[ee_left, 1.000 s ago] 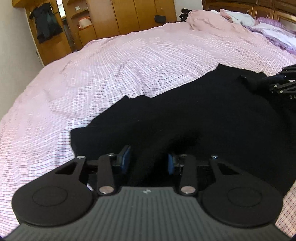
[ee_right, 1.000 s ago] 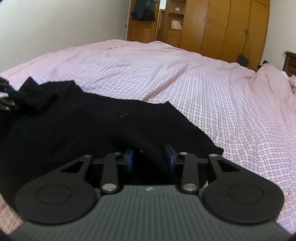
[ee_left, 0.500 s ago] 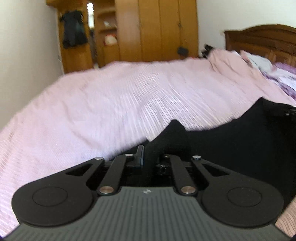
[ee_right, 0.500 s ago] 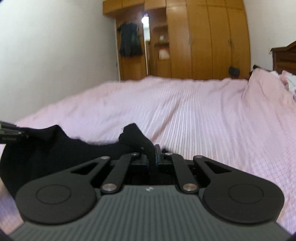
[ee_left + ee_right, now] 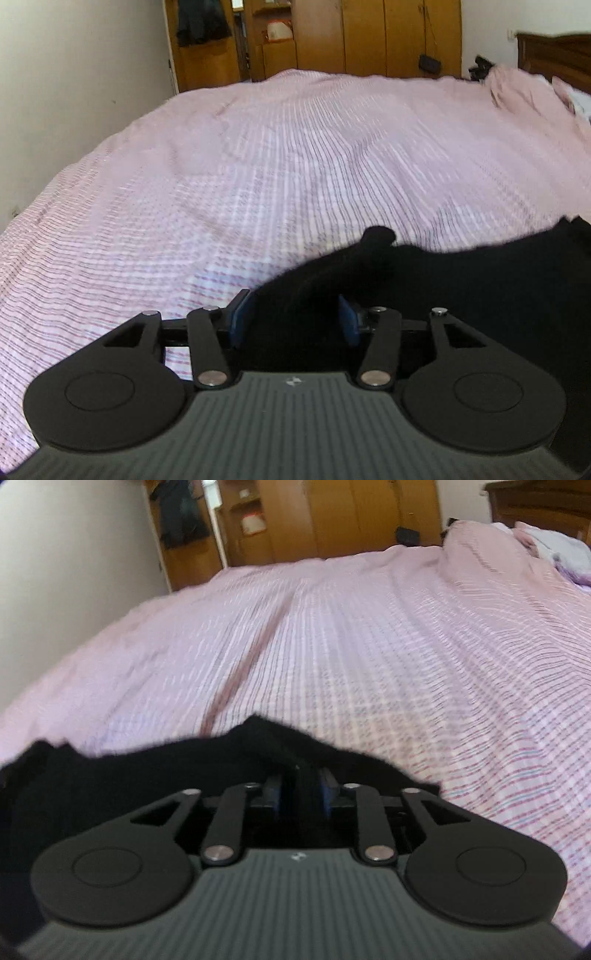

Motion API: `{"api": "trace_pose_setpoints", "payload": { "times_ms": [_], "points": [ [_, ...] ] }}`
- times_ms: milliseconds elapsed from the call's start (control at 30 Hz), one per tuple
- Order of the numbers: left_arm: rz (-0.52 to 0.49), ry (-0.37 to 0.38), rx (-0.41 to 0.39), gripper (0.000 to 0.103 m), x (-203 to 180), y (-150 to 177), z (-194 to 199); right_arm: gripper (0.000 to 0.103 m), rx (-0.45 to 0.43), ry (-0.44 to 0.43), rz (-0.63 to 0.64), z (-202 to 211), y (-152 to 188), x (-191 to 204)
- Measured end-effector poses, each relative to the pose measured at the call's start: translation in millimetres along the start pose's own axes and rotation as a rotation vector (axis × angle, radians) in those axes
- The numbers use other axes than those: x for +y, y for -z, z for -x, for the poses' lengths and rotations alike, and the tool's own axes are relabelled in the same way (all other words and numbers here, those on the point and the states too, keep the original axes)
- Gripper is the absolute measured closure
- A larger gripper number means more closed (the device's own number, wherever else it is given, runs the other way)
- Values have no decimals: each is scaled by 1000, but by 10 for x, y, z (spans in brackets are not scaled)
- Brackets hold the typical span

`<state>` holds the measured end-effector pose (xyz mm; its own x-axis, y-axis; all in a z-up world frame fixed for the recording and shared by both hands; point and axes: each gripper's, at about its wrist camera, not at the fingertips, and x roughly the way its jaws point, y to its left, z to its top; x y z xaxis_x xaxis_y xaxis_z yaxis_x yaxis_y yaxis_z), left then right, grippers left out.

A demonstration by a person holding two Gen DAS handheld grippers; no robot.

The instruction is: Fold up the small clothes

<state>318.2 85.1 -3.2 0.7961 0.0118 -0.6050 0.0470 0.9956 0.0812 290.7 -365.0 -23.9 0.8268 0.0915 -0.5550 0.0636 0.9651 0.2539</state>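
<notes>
Soft black garment (image 5: pixel 461 288) bunched on checked pink bedsheet (image 5: pixel 295 166).

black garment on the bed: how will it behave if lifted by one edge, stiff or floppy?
Probably floppy: the black garment bunches and peaks between the right gripper's opening jaws. Likely light: it lies draped in soft folds over the bedspread. Its fuzzy-looking edge suggests it won't slip easily.

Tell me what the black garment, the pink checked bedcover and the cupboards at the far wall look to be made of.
Black garment: soft matte fabric, perhaps a knit; it drapes limply with a fuzzy edge. Pink checked bedcover: thin woven cloth, likely cotton; fine grid and shallow wrinkles. Cupboards: wood or wood veneer, warm brown with a slight sheen.
</notes>
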Motion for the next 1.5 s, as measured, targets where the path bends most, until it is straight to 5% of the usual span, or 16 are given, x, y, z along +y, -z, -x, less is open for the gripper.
{"api": "trace_pose_setpoints", "payload": {
  "times_ms": [67, 200, 433, 600, 733, 867, 933, 1233, 1500],
  "points": [
    [18, -16, -32, 37, 88, -70, 75, 78, -49, 12, -37, 134, -68, -64],
    [30, -53, -26, 36, 122, -124, 106, 75, -110, 42, -56, 341, -149, -115],
    [6, -16, -2, 36, 95, -17, 336, 76, -45, -136, -8, 404, -44, 20],
    [-10, 23, 83, 36, -11, 63, 337, 79, 134, -57, -13, -22, 102, 30],
    [8, 73, 103, 30, -82, 122, 524, 78, 76, -55, -75, 88, 135, 10],
    [-8, 95, 97, 17, -175, 193, 748, 49, 19, -35, -86, 457, 157, 90],
    [-24, 93, 107, 15, -234, 239, 853, 46, -15, -46, -85, 620, 185, 87],
    [-16, 114, 182, 9, -394, 565, 1160, 46, -8, -38, -51, 1323, 582, 135],
    [17, 88, 222, 7, -440, 725, 1201, 46, 2, 28, -124, 1504, 808, -131]
  ]
}}
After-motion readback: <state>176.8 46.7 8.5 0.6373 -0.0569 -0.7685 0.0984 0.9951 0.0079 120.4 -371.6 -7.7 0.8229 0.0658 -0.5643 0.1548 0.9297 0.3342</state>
